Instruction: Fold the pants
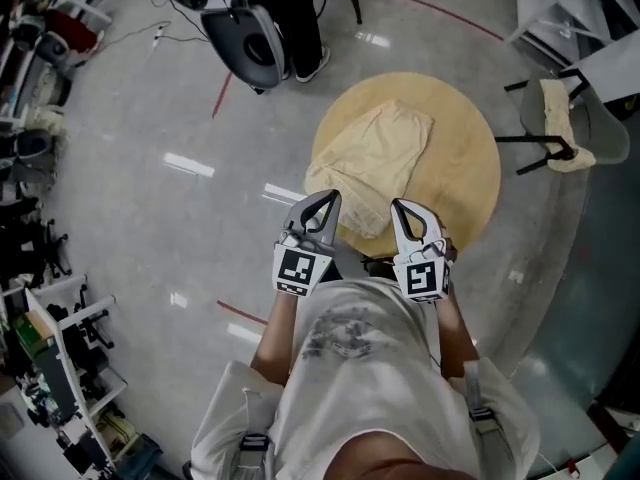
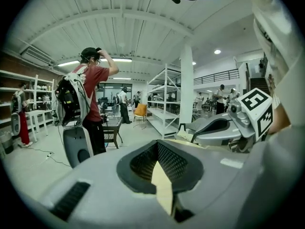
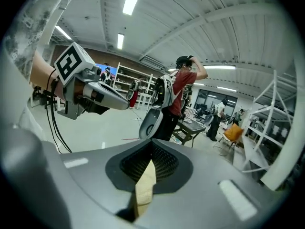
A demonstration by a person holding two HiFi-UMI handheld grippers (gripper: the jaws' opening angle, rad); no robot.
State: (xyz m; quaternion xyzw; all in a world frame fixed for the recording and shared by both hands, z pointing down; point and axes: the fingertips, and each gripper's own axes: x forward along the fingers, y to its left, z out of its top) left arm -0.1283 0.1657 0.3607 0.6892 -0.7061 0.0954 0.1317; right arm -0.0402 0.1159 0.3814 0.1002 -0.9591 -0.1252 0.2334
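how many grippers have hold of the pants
2. The left gripper is shut on the near edge of the pants on the round table; the right gripper is shut on the same edge, just to its right. Tan cloth shows between both pairs of jaws.

In the head view, the left gripper and right gripper cover the near hem of the pants and the near rim of the table. Where the pads meet the cloth cannot be seen there. Each gripper view shows only a thin sliver of the pants pinched in the closed jaws, the rest hidden behind the gripper's body. The standing person is cut off at the top edge, with only the legs showing.
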